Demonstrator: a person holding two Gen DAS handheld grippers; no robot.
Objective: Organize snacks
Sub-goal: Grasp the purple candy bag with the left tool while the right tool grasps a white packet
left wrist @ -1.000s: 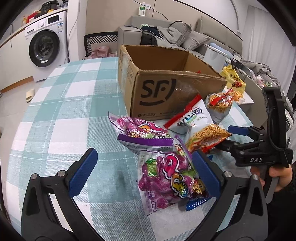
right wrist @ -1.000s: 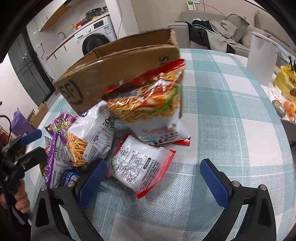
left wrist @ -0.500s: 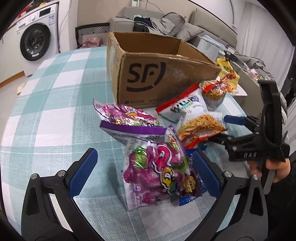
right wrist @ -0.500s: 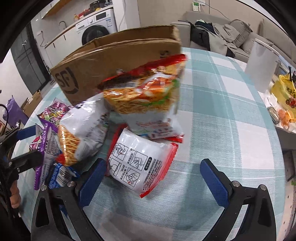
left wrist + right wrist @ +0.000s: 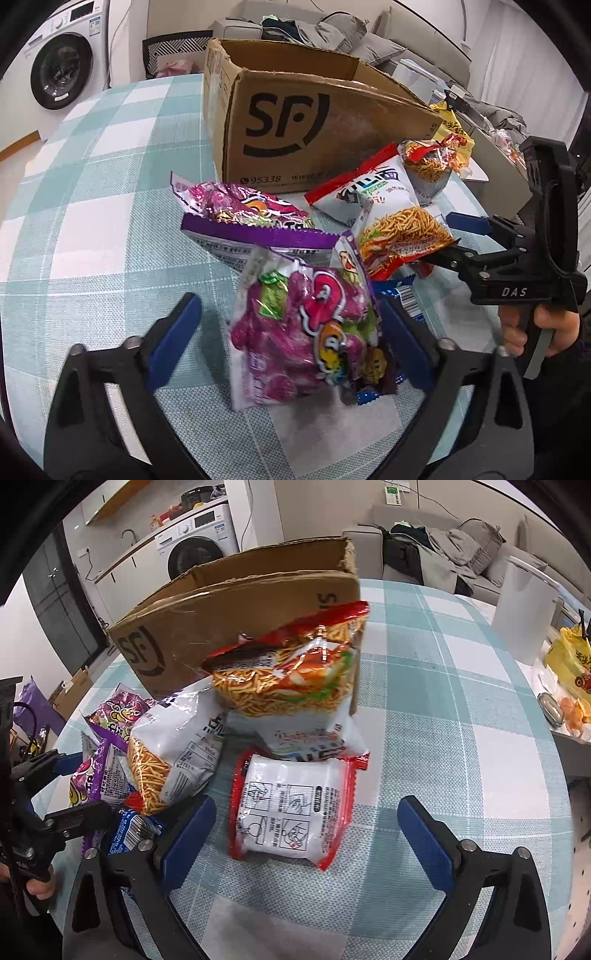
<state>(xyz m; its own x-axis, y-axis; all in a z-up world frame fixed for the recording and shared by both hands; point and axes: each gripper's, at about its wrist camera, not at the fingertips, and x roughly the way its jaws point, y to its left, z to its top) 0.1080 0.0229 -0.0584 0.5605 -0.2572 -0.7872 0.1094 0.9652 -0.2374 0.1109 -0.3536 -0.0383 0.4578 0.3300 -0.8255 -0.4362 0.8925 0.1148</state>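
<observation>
Even indoor light, glare on wrappers, perhaps slightly blurred edges.

The right tool [image 5: 304, 834] hangs wide open over a white, red-edged noodle packet [image 5: 293, 810] lying on the checked surface [image 5: 461, 709]. Behind it, more snack bags [image 5: 288, 679] lean against the cardboard box [image 5: 207, 627] — the left tool [image 5: 55, 794] shows at the frame's edge.

The tabletop [image 5: 110, 177] wears a cloth checked in pale teal and white. The cardboard box [image 5: 314, 122] is plain brown with a black logo and black print. The candy bag [image 5: 306, 332] is magenta-purple with green, yellow and red marks. The noodle packet [image 5: 295, 808] is white with a red border and black line drawings. Another snack bag [image 5: 291, 675] is red and orange with a green patch. Both the left gripper [image 5: 291, 343] and right gripper [image 5: 306, 842] are black with blue pads.
</observation>
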